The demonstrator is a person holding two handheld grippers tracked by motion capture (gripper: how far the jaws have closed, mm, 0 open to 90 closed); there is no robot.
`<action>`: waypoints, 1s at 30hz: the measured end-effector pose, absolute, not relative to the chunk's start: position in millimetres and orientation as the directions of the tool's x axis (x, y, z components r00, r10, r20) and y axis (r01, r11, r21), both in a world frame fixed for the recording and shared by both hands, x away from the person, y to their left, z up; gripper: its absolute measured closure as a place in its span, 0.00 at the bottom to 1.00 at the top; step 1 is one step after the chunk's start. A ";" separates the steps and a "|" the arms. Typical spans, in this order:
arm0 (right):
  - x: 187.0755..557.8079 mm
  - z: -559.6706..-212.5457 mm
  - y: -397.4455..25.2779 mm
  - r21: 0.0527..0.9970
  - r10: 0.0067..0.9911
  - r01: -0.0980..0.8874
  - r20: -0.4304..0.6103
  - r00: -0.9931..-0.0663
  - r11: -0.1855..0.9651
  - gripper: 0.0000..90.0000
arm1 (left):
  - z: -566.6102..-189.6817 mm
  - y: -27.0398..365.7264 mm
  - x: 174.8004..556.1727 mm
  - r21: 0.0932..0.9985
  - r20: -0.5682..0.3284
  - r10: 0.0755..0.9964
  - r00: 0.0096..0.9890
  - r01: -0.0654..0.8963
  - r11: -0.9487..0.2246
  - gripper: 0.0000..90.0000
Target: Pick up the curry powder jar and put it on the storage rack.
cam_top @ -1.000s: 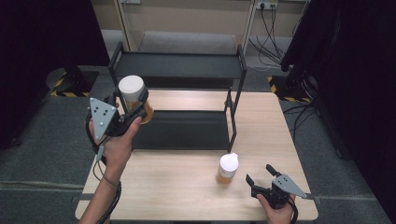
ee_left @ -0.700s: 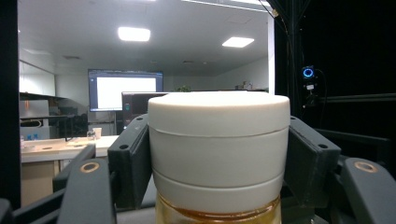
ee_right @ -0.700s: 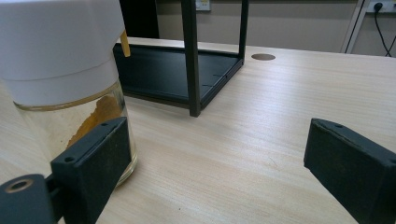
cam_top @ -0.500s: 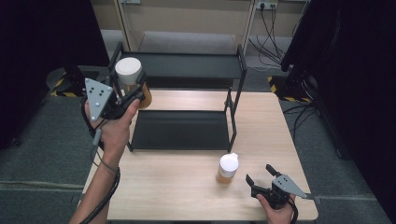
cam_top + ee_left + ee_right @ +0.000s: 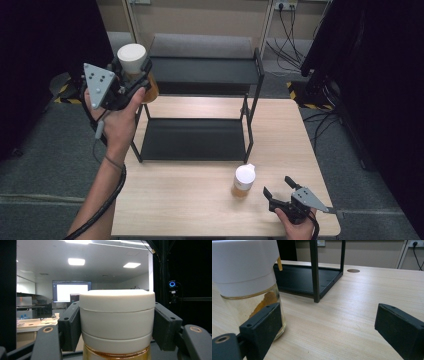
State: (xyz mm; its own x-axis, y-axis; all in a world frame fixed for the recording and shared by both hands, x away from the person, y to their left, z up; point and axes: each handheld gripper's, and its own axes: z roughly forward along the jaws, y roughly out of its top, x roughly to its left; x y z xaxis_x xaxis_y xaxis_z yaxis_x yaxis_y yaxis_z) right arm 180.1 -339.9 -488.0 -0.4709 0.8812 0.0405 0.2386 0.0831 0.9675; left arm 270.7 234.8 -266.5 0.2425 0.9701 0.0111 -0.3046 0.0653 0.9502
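In the high view, the left tool [image 5: 131, 75] held a white-capped jar [image 5: 133, 61] aloft beside the upper left corner of the black two-tier shelf [image 5: 200, 70], probably so that it could go onto the top tier without knocking the frame. The right tool [image 5: 281, 194] rested low near the front right edge of the worktop [image 5: 200, 210], its jaws spread and empty, just beside a second jar [image 5: 244, 180] that stood upright on the wood in front of the shelf, seemingly within reach for the next pick. In the left gripper view, the jaws pressed against both sides of the jar's broad white cap [image 5: 117, 317], above the amber glass, a grip on the widest part that kept the jar upright. In the right gripper view, the second jar [image 5: 249, 282] stood close beside one jaw rather than between the two, so the tool had not yet lined up on it; the lower tier [image 5: 307, 277] lay behind, bare.
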 end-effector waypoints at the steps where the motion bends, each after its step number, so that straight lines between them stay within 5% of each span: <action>1: 180.1 -488.1 -340.0 0.968 0.881 0.239 0.041 -0.471 0.083 0.09 | -265.1 235.0 272.0 0.950 0.010 0.971 0.239 -0.305 0.065 0.37; 30: 179.4 -490.1 -341.8 0.971 0.874 0.221 0.030 -0.485 0.090 0.09 | -241.6 245.2 339.1 0.964 0.022 0.976 0.217 -0.264 0.037 0.37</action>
